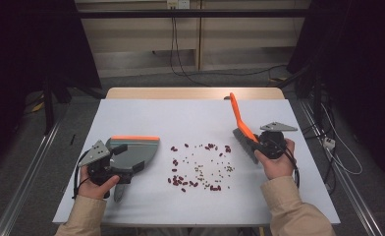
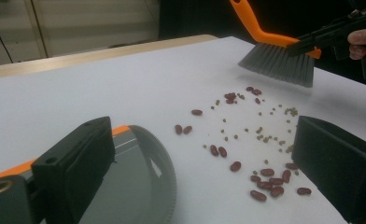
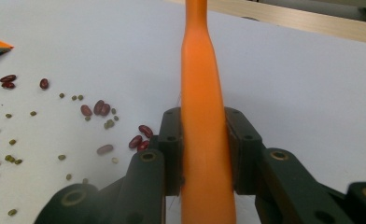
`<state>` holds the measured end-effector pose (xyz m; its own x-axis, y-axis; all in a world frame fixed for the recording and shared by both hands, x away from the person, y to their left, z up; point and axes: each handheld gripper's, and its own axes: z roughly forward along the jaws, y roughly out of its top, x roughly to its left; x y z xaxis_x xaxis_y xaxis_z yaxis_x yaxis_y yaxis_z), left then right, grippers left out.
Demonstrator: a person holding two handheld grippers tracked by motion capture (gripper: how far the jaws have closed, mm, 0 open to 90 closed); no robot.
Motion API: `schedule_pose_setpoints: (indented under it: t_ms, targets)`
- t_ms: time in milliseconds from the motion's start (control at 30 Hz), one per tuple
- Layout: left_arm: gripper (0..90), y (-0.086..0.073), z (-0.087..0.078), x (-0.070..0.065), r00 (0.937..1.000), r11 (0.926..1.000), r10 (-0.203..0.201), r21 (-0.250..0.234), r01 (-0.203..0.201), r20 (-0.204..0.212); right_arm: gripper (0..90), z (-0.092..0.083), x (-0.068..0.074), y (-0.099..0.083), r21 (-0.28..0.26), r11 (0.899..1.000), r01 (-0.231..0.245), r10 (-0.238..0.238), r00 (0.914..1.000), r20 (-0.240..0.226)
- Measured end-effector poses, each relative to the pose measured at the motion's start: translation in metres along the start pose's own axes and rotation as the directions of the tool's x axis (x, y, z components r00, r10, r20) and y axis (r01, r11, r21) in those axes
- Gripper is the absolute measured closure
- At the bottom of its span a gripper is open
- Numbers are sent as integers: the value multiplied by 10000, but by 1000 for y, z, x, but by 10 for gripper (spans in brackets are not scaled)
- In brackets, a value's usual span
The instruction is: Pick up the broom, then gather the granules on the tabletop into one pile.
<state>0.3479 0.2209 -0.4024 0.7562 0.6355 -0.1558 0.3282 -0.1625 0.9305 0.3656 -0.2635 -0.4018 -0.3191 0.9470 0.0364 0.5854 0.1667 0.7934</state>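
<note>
1. The right gripper (image 3: 204,154) has its two black jaws pinching the orange handle of the brush (image 1: 243,132). The pads press flat on both sides of the handle, with no gap.

2. The brush looks light and stiff in the handle, but its grey bristles (image 2: 278,64) look soft and bendy. The smooth plastic handle could slip or twist, so low on the handle near the bristles, where the jaws are now, is a good place to hold it.

3. The left gripper (image 1: 113,166) is at the grey dustpan (image 1: 134,150) with the orange edge. In the left gripper view its jaws stand wide apart, and the pan lies by the left jaw. I cannot tell if the jaws really pinch it.

4. The dustpan looks light, hard and thin. It could slide on the smooth white table (image 1: 190,115), so it needs a steady hold at its back end.

5. The beans (image 1: 198,167), red ones and small green ones, lie spread on the table between pan and brush. They are tiny, hard and will roll away easily, so soft, slow sweeps look best.

6. The right hand (image 1: 275,164) holds the brush tilted, bristles just above the table at the right of the beans. The left hand (image 1: 96,186) rests low at the left, the pan's open side facing the beans.
</note>
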Motion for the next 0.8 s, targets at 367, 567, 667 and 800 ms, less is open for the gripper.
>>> schedule_pose_setpoints:
  t_ms: [367,567,667,800]
  targets:
    - [57,1,-3,0,10000,10000,35,-37,-35,-45,715,6,-1,2,-25,10000,91,-91,9998,196]
    - [57,0,-2,0,10000,10000,59,52,-59,-17,715,20,2,5,65,9990,449,-452,9974,556]
    - [57,-1,-3,1,10000,10000,35,38,-35,-56,715,30,7,2,330,9968,729,-747,9955,577]
    - [57,-3,-6,2,9999,10000,44,86,-42,-150,715,35,19,3,361,9914,1259,-1275,9908,460]
